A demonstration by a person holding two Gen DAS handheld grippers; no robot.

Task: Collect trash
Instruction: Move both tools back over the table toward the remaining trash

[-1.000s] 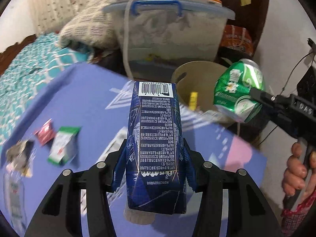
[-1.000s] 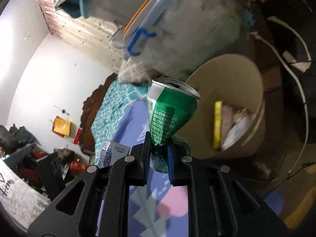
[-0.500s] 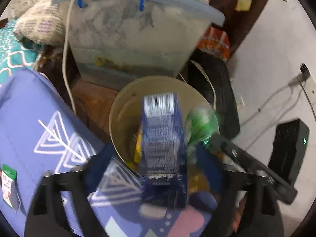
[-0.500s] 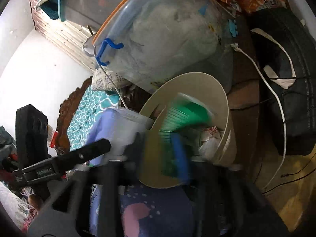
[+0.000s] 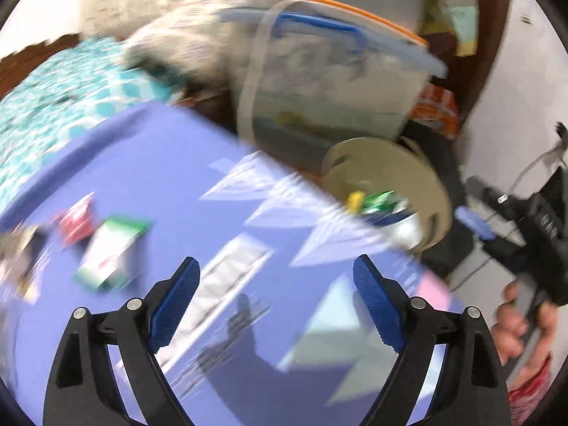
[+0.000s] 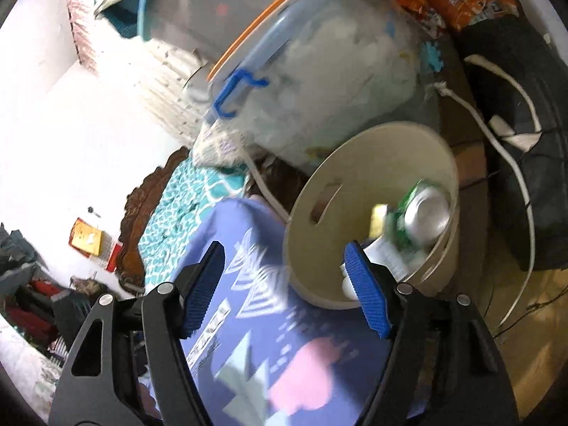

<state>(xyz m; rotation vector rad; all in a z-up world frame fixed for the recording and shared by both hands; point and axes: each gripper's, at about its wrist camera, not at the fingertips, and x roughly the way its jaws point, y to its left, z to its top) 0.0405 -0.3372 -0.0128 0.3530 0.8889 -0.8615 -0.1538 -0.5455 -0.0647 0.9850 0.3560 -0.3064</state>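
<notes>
A table covered by a purple patterned cloth [image 5: 149,163] was seen, blurred by motion. On its left part a green-and-white packet [image 5: 110,248] and a red wrapper [image 5: 76,222] were laid just beside each other, with further crumpled scraps [image 5: 16,262] at the left edge, too smeared to be identified.

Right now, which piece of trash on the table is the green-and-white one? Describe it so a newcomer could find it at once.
Start at the purple patterned tablecloth in the left wrist view and look to its left side. There, a small green-and-white packet lies flat beside a red wrapper. It is the only green-edged piece on the cloth; the green can lies in the beige bin.
</notes>
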